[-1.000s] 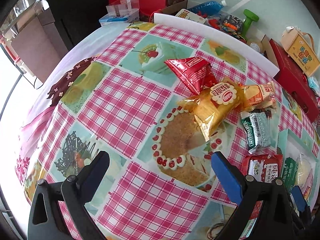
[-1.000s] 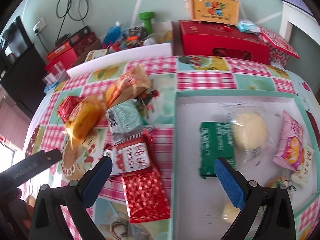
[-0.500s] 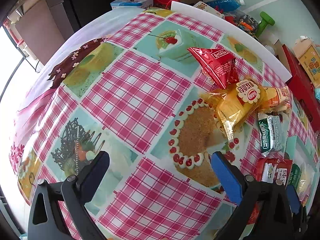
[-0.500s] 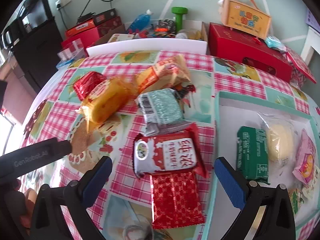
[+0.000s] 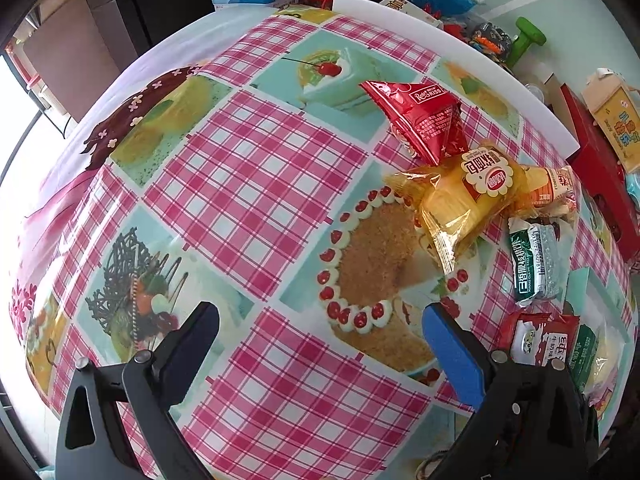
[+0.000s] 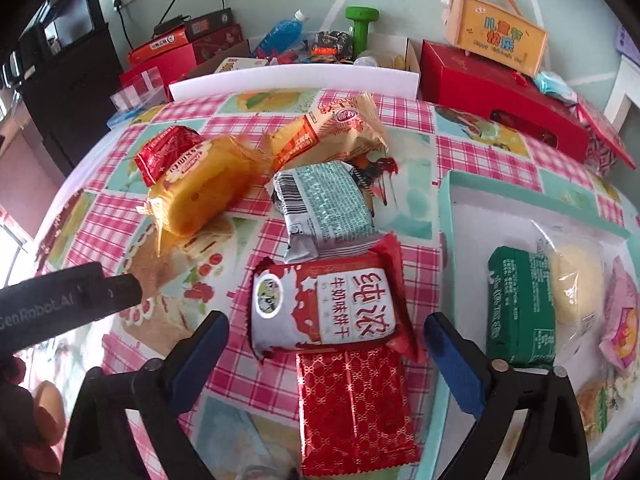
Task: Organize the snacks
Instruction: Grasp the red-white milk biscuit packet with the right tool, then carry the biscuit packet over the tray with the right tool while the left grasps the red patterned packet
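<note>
In the right wrist view, a red-and-white milk biscuit packet [image 6: 324, 308] lies flat on the checked tablecloth between the fingers of my right gripper [image 6: 324, 324]. The jaws are closing and the pads stand clear of the packet's sides. A shiny red patterned packet [image 6: 352, 404] lies partly under it. Behind are a grey-green packet [image 6: 324, 208], a yellow cake packet [image 6: 200, 188], an orange-cream packet [image 6: 332, 132] and a small red packet [image 6: 164, 152]. My left gripper [image 5: 320, 314] hovers open over bare cloth, left of the yellow cake packet [image 5: 460, 204].
A teal-rimmed tray [image 6: 446, 216] on the right holds a green packet [image 6: 520, 312], a pale bun [image 6: 576, 288] and a pink packet [image 6: 624, 328]. Red boxes [image 6: 500, 92] and clutter line the far table edge. The left gripper's black housing [image 6: 68, 300] reaches in from the left.
The right gripper has shifted left from over the tray to over the red-and-white packet and sunk a little, and its jaws have narrowed slightly. The left gripper has barely moved.
</note>
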